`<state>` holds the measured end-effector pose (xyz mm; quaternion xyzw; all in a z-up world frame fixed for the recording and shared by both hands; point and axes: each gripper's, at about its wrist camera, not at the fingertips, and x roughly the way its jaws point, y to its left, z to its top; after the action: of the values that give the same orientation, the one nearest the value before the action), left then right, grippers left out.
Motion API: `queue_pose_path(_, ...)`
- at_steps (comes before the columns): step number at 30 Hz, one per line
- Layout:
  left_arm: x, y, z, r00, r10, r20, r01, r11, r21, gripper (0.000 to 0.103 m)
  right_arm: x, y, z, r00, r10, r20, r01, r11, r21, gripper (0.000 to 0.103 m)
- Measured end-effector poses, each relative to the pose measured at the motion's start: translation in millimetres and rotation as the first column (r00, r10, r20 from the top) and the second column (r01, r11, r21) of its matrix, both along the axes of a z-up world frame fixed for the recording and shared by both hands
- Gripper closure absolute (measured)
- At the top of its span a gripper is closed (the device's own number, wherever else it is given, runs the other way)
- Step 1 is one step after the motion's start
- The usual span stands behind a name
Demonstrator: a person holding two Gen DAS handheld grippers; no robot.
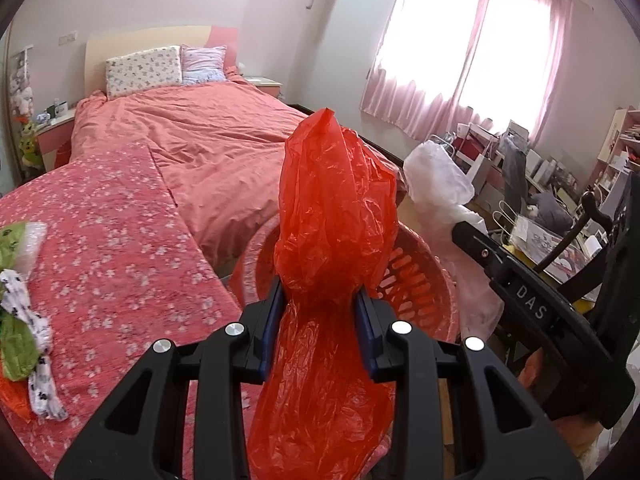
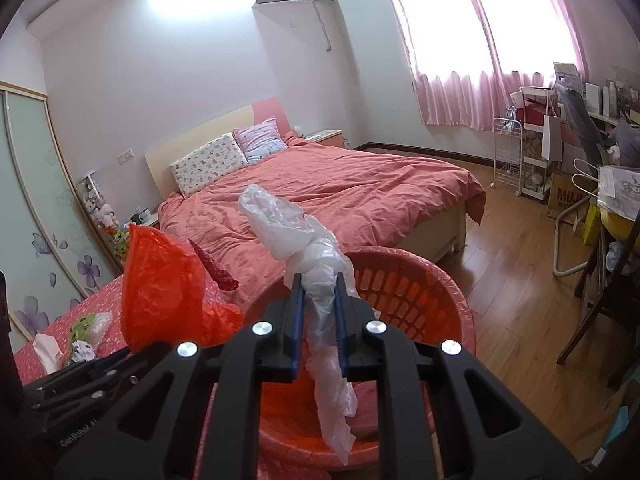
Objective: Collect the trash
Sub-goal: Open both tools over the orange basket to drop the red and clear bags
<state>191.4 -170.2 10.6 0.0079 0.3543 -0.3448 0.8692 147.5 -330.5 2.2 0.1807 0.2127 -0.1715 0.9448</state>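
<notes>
My left gripper (image 1: 320, 292) is shut on a red plastic bag (image 1: 332, 208), held above the near rim of a red plastic basket (image 1: 416, 280). My right gripper (image 2: 318, 280) is shut on a clear white plastic bag (image 2: 316, 256), whose tail hangs down into the same basket (image 2: 404, 280). The red bag also shows at the left of the right wrist view (image 2: 160, 292). The white bag also shows in the left wrist view (image 1: 436, 176), to the right of the red one. More scraps of trash (image 1: 20, 304) lie on the floral bedspread at the left edge.
A bed with a salmon duvet (image 2: 340, 188) fills the middle, with a floral cover (image 1: 112, 248) on the near part. A wooden floor (image 2: 520, 280), a chair (image 2: 608, 280) and cluttered shelves (image 2: 536, 148) are to the right. A wardrobe (image 2: 32, 200) stands at the left.
</notes>
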Motion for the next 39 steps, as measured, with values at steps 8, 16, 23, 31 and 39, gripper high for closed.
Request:
queue_pose_path(8, 6, -17, -9, 0.999, -0.019, -0.028, 0.019, 1.000, 0.004, 0.069, 6, -14, -6, 1.000, -0.011, 0.004, 0.011, 1.000, 0.019, 0.088)
queue_pose_path(16, 12, -20, -18, 0.999, 0.004, -0.050, -0.003, 1.000, 0.021, 0.053, 14, -21, -13, 1.000, -0.010, 0.013, 0.009, 0.999, 0.045, 0.076)
queue_pose_path(23, 17, -6, -26, 0.996, 0.051, -0.075, -0.049, 0.998, 0.038, 0.039, 12, -19, -20, 1.000, -0.016, 0.001, 0.016, 0.999, 0.030, 0.055)
queue_pose_path(31, 17, 23, -26, 0.991, 0.125, -0.048, -0.121, 0.989, 0.083, 0.039, 9, -8, -22, 1.000, -0.011, -0.024, 0.011, 1.000, 0.004, 0.051)
queue_pose_path(39, 23, 104, -19, 0.961, 0.275, -0.001, -0.273, 0.954, 0.123, 0.039, 16, 14, -21, 0.998, 0.041, -0.050, -0.041, 0.999, -0.005, 0.051)
